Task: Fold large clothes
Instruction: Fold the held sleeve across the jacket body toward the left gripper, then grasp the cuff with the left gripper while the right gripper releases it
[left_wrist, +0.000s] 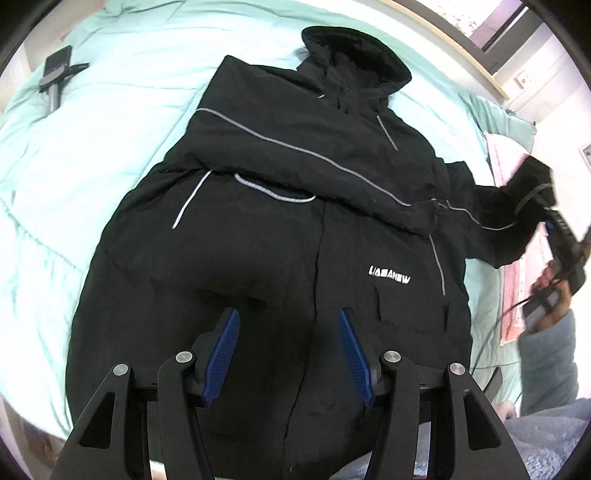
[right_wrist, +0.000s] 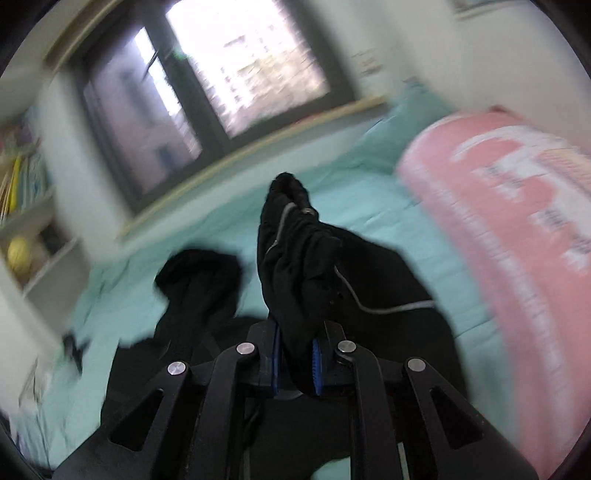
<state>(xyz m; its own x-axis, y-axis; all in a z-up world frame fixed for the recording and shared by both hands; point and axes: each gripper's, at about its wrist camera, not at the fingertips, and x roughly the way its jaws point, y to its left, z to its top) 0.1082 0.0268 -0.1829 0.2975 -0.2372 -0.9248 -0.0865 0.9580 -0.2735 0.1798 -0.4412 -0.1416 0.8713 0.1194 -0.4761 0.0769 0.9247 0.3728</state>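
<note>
A large black hooded jacket (left_wrist: 280, 236) with grey piping lies front up on a mint green bed (left_wrist: 110, 147). One sleeve is folded across its chest. My left gripper (left_wrist: 290, 321) is open and empty, hovering over the jacket's lower front. My right gripper (right_wrist: 295, 350) is shut on the cuff of the other sleeve (right_wrist: 295, 266) and holds it lifted above the bed. The right gripper also shows at the right edge of the left wrist view (left_wrist: 554, 221), with the sleeve (left_wrist: 491, 218) stretched out to it. The hood (right_wrist: 199, 280) lies flat on the bed.
A pink pillow (right_wrist: 517, 229) lies on the bed to the right of the jacket. A phone on a handle (left_wrist: 55, 70) lies at the bed's far left. A window (right_wrist: 207, 81) and a shelf (right_wrist: 26, 206) stand beyond the bed.
</note>
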